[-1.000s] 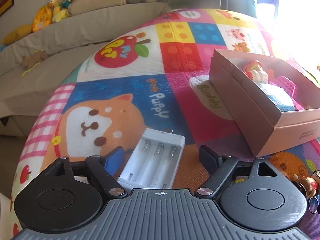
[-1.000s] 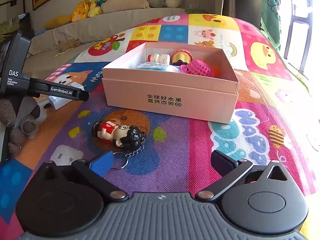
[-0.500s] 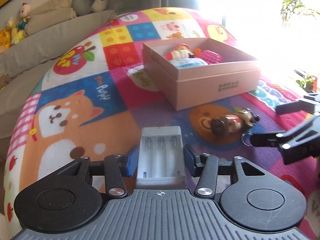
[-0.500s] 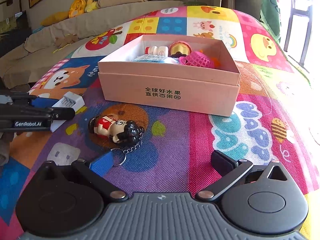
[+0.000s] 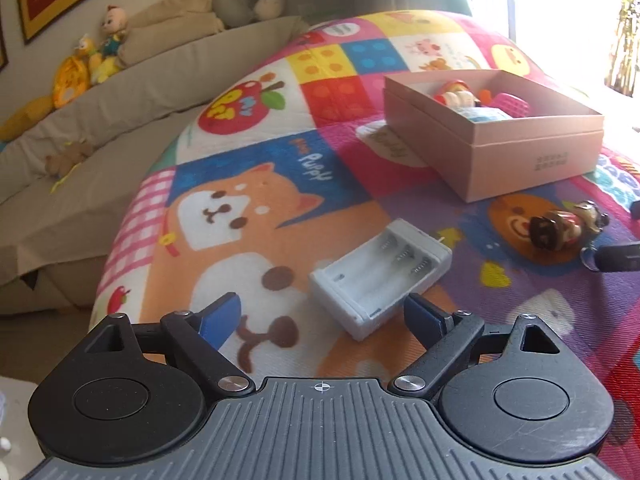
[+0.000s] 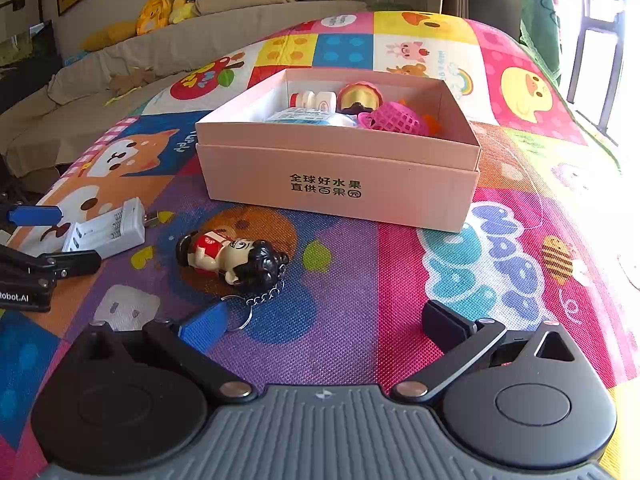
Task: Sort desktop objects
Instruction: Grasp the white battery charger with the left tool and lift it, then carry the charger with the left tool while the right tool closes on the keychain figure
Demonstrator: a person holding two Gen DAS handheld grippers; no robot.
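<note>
A white battery charger lies on the colourful mat just ahead of my left gripper, which is open and empty. The charger also shows in the right wrist view. A doll keychain lies on the mat in front of my right gripper, which is open and empty; its ring sits by the left fingertip. The keychain also shows in the left wrist view. A pink cardboard box holds a small bottle, a pink mesh item and other items.
The pink box stands at the right in the left wrist view. A beige sofa with plush toys borders the mat's far left edge. A bright window is at the right.
My left gripper had closed around the charger half a second ago; now it is open, drawn back, and the charger lies turned at an angle on the mat. The right gripper barely moved.
</note>
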